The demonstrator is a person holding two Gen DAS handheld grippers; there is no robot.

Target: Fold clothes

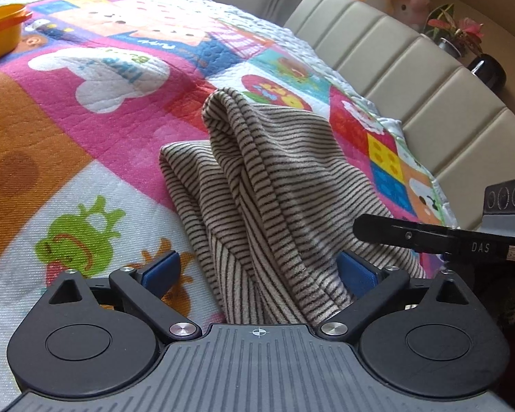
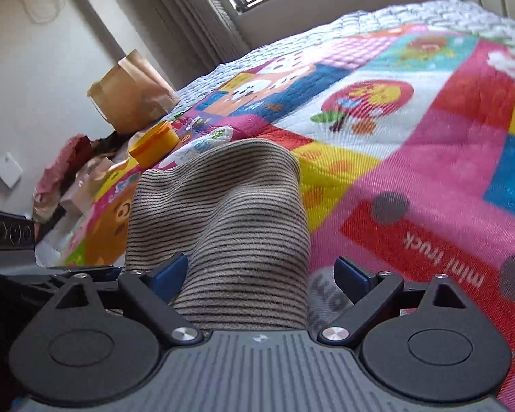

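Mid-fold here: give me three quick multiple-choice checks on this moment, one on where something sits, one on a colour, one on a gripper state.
1. Where is the yellow tub?
A. On the quilt's far left
B. On the headboard ledge
C. Inside the paper bag

2. What pattern does the garment show?
A. Plain blue
B. Beige with thin dark stripes
C. Red checks

3. How do the left gripper's fingers stand?
A. Shut with nothing between them
B. Spread apart, striped cloth lying between them
C. Clamped on the tub

Answers:
1 A: in the left wrist view the tub rests on the patchwork quilt, left of the garment.
2 B: both views show beige knit with narrow dark stripes.
3 B: the blue pads sit far apart, with cloth draped across the gap; the right gripper looks much the same.
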